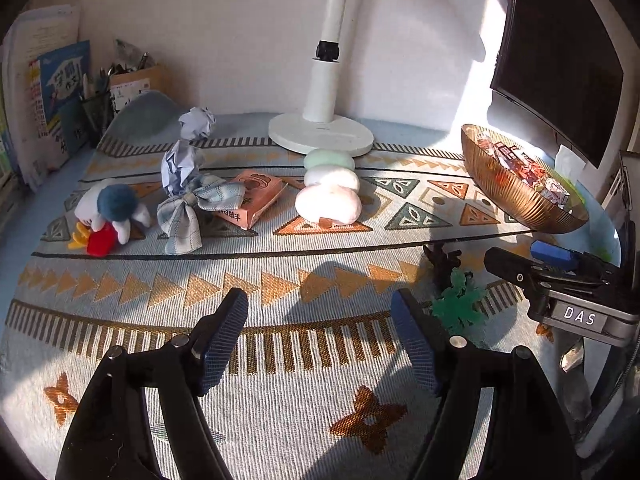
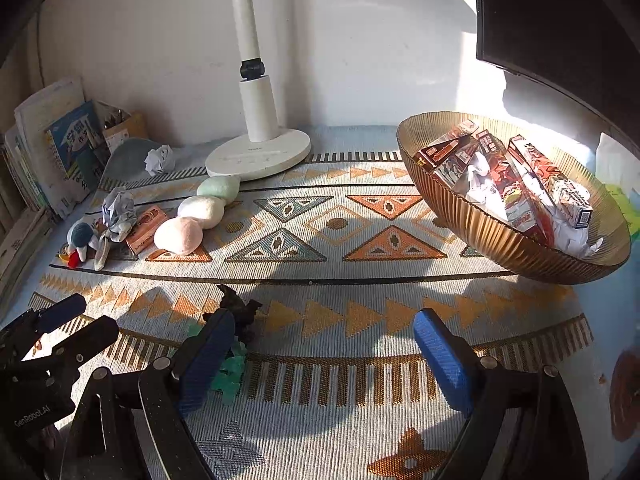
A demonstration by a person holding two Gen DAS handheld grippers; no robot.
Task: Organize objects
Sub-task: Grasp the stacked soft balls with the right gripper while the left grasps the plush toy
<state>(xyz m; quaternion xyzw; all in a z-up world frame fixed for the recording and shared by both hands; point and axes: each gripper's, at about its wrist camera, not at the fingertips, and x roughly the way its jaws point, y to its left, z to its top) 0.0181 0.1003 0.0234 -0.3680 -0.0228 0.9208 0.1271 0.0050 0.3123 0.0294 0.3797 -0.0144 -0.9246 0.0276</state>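
My left gripper point(image 1: 320, 312) hovers open over the patterned cloth point(image 1: 280, 360) with nothing between its blue pads. My right gripper point(image 2: 324, 328) is open too, over bare cloth. A green clover-shaped toy point(image 2: 230, 372) and a dark figurine point(image 2: 236, 308) lie just beside its left finger, outside the jaws. In the left wrist view the green toy point(image 1: 456, 304) lies right of my right-hand finger. Far left lie a plush toy point(image 1: 108, 212), a plaid bow point(image 1: 196, 208), crumpled paper point(image 1: 180, 168), a pink box point(image 1: 252, 198) and a three-ball plush point(image 1: 328, 188).
A gold ribbed bowl point(image 2: 512, 248) holding packets and crumpled paper stands at the right. A white lamp base point(image 2: 260, 156) stands at the back, with another paper ball point(image 2: 160, 160) beside it. Books point(image 1: 44, 92) lean at the far left. A dark monitor point(image 1: 560, 60) hangs at upper right.
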